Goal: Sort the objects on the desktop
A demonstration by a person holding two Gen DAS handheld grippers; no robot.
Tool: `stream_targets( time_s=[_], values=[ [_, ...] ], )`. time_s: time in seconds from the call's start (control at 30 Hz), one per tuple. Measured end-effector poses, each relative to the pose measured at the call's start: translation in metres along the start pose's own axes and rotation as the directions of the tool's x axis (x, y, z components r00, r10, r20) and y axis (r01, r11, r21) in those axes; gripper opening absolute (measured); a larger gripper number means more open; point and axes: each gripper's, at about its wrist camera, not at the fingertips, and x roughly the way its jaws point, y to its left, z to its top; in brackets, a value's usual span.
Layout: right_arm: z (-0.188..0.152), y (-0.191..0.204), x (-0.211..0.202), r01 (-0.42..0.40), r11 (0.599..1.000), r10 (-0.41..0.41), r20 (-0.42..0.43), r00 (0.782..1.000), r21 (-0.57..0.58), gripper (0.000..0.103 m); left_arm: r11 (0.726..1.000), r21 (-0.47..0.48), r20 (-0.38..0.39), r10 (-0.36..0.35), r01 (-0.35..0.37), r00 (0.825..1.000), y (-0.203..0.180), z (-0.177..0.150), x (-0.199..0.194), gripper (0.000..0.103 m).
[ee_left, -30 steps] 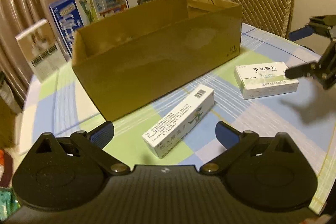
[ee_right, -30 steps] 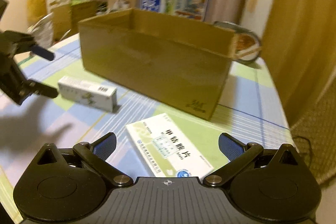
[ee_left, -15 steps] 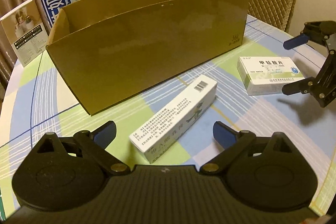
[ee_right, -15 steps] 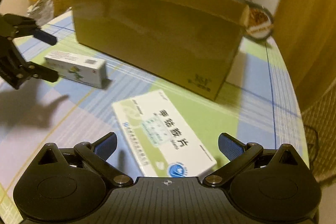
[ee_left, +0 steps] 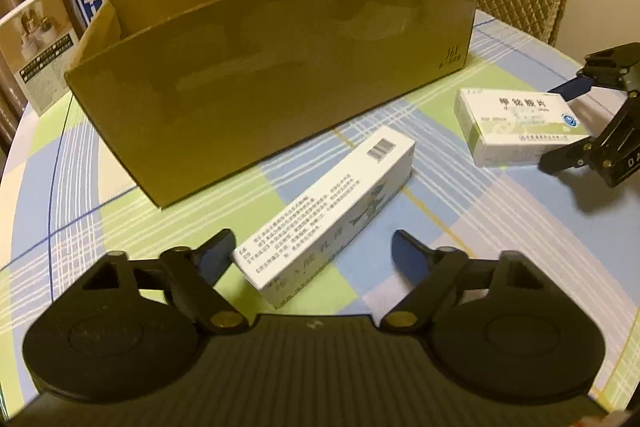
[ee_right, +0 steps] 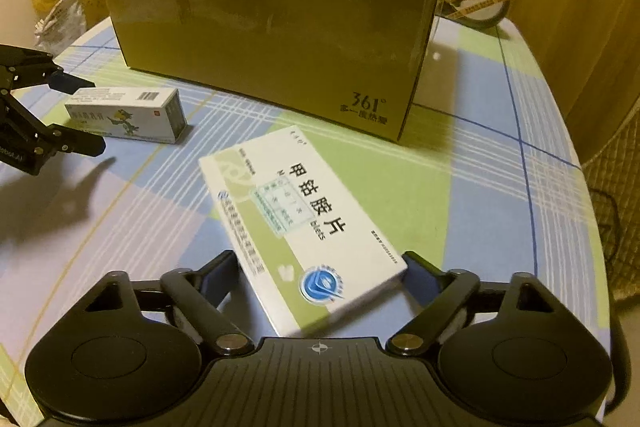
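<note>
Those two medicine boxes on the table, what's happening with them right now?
A person is working two grippers at once. The left hand-held gripper straddles the long narrow white box, and the right hand-held gripper straddles the flat green and white tablet box. Both sets of jaws are closing around their boxes. Both boxes lie on the checked tablecloth, in front of the open cardboard box, and neither has been lifted.

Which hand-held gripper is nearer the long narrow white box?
Left. The left hand-held gripper straddles the long narrow white box, jaws closing. The right hand-held gripper straddles the flat green-white box.
</note>
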Motion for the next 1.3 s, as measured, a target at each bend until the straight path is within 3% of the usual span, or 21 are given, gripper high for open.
stream_targets(
  time_s=[0.17, 0.47, 0.77, 0.9, 0.97, 1.07, 1.2, 1.3],
  values=[
    [-0.007, 0.010, -0.014, -0.015, 1.000, 0.015, -0.012, 1.000, 0.010, 0.071, 0.996, -0.088, -0.016, -0.033, 0.032, 0.999, 0.004, -0.005, -0.006, 0.070],
    [-0.029, 0.040, -0.042, -0.041, 0.993, 0.040, 0.012, 0.999, 0.114, 0.070, 0.987, -0.153, -0.009, -0.047, 0.045, 0.999, -0.025, -0.020, -0.040, 0.039],
    [-0.056, 0.067, -0.062, 0.007, 0.983, -0.011, 0.026, 1.000, 0.181, 0.071, 0.984, -0.160, 0.021, -0.079, 0.081, 0.997, -0.050, -0.036, -0.074, 0.038],
    [-0.051, 0.080, -0.058, 0.041, 0.993, -0.047, 0.058, 0.997, 0.108, 0.077, 0.990, -0.141, 0.058, 0.002, 0.006, 0.998, -0.049, -0.039, -0.079, 0.042],
    [-0.047, 0.084, -0.055, 0.062, 0.995, -0.067, 0.077, 0.995, 0.074, 0.081, 0.987, -0.158, 0.086, 0.032, -0.018, 0.996, -0.042, -0.037, -0.077, 0.048],
    [-0.045, 0.087, -0.046, 0.082, 0.995, -0.086, 0.077, 0.993, 0.051, 0.081, 0.984, -0.180, 0.082, 0.014, 0.001, 0.997, -0.033, -0.032, -0.067, 0.049],
    [-0.045, 0.081, -0.035, 0.078, 0.994, -0.082, 0.052, 0.995, 0.073, 0.081, 0.992, -0.130, 0.068, 0.009, 0.000, 0.998, -0.034, -0.025, -0.049, 0.049],
    [-0.043, 0.076, -0.032, 0.068, 0.992, -0.072, 0.038, 0.997, 0.102, 0.073, 0.994, -0.112, 0.069, 0.014, -0.006, 0.998, -0.033, -0.023, -0.039, 0.049]
  ],
)
